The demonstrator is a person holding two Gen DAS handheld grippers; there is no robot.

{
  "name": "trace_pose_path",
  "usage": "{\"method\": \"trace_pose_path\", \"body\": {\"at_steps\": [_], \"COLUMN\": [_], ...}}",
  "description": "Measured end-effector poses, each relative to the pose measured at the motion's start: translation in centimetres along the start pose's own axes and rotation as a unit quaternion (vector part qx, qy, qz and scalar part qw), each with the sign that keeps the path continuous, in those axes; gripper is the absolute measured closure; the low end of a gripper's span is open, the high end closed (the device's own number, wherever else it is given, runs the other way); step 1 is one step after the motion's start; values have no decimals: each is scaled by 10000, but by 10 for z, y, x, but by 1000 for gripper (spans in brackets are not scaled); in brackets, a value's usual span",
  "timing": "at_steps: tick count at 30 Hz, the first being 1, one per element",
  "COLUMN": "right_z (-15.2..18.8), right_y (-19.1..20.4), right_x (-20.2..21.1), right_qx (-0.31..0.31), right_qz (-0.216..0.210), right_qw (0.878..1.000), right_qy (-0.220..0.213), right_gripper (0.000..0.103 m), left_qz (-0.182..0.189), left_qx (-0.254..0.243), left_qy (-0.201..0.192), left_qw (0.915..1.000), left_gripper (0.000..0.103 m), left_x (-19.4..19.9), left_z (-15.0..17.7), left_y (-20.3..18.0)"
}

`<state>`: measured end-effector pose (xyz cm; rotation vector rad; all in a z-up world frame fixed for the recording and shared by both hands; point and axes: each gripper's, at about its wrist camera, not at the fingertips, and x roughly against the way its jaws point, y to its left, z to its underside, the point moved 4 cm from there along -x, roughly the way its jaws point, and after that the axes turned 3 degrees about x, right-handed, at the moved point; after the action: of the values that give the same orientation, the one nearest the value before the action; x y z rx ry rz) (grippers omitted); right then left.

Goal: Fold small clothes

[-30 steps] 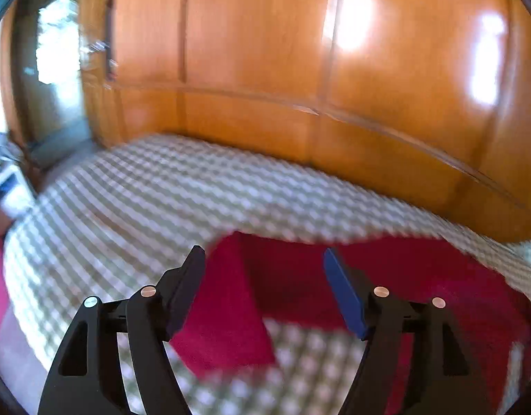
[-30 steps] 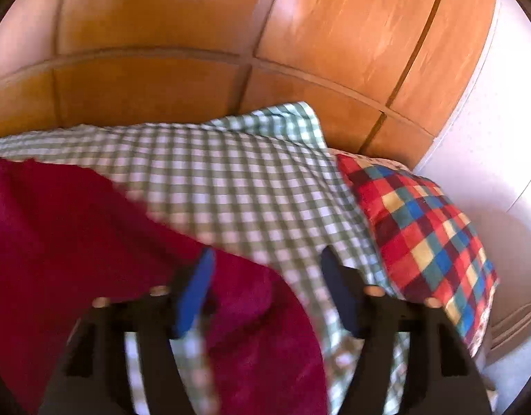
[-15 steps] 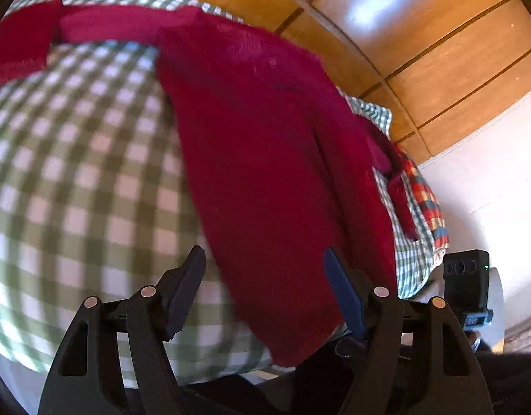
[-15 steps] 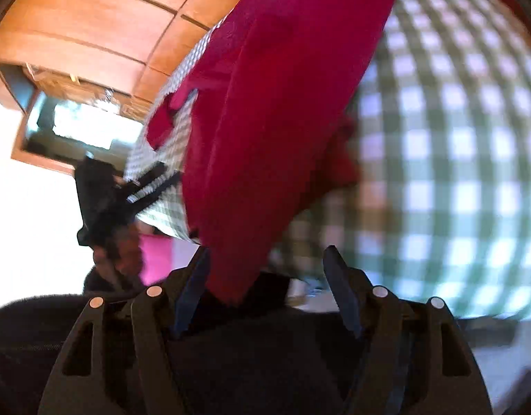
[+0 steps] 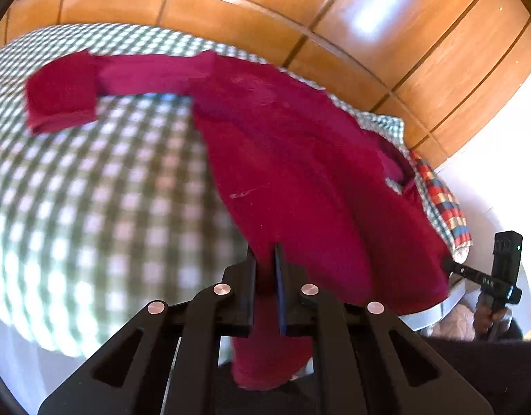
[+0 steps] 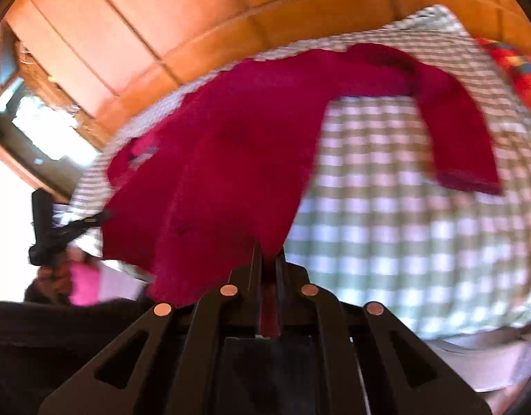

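Observation:
A dark red long-sleeved top (image 5: 300, 159) lies spread on the green-checked bed (image 5: 92, 207), its lower edge hanging over the near side. My left gripper (image 5: 264, 259) has its jaws closing on that lower edge, with the red cloth pinched between the pads. One sleeve (image 5: 61, 93) stretches to the far left. In the right wrist view the same top (image 6: 238, 131) runs away from my right gripper (image 6: 269, 259), which is shut on the other corner of the edge. The second sleeve (image 6: 459, 131) bends down to the right.
Wooden panelled doors (image 5: 403, 34) stand behind the bed. A multicoloured checked pillow (image 5: 441, 200) lies at the bed's right end. A hand with the other gripper (image 5: 504, 269) shows at the right, and at the left (image 6: 44, 228) in the right wrist view.
Both grippers swung down from facing the wooden doors to the top's near edge. Both sets of jaws went from wide apart to pinching the red cloth.

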<state>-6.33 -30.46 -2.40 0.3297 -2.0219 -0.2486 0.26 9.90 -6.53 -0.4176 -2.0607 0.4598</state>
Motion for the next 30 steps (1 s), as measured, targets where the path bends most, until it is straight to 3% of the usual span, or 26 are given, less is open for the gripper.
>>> {"method": "trace_pose_path", "body": {"at_steps": [3,6,8,9,11,14,17,21,25,30], "right_z": [22,33,25,17,-5,-26,-58,-72,-90,-96], "right_y": [-18,-24,-21,-17,-8,10,44,81,104,100], "right_x": [-26,-44,-43,-39,-29,-27,-53,-96,-141,-174], "right_qx": [62,152,253,332,527,785,1038,1130,1096,894], "right_qz": [543,714,829,854,964,1120,1161,890,776,956], "right_qw": [9969,9930,9924,9932,9933,9906,9866,9879,9897,9908], "right_qy": [568,927,870,722,354,-78,-484,-579,-499,-331], "right_gripper": [98,95,77,57,43,30,24,21,21,18], "left_qz": [-293,-429,-393,-325,-333,-709,-1469,-2459,-3167,-3628], "left_qx": [135,339,467,552,677,812,1151,1519,855,-639], "left_qy": [296,593,519,430,151,-331,-553,-1006,-1344,-1201], "left_qw": [9990,9967,9968,9970,9970,9936,9809,9520,9351,9219], "left_gripper": [95,95,90,84,66,60,60,60,60,60], "left_x": [-3,-10,-8,-5,7,24,33,57,67,36], "left_z": [22,36,35,30,19,-4,-24,-47,-67,-86], "left_y": [26,46,48,48,56,72,103,150,154,137]}}
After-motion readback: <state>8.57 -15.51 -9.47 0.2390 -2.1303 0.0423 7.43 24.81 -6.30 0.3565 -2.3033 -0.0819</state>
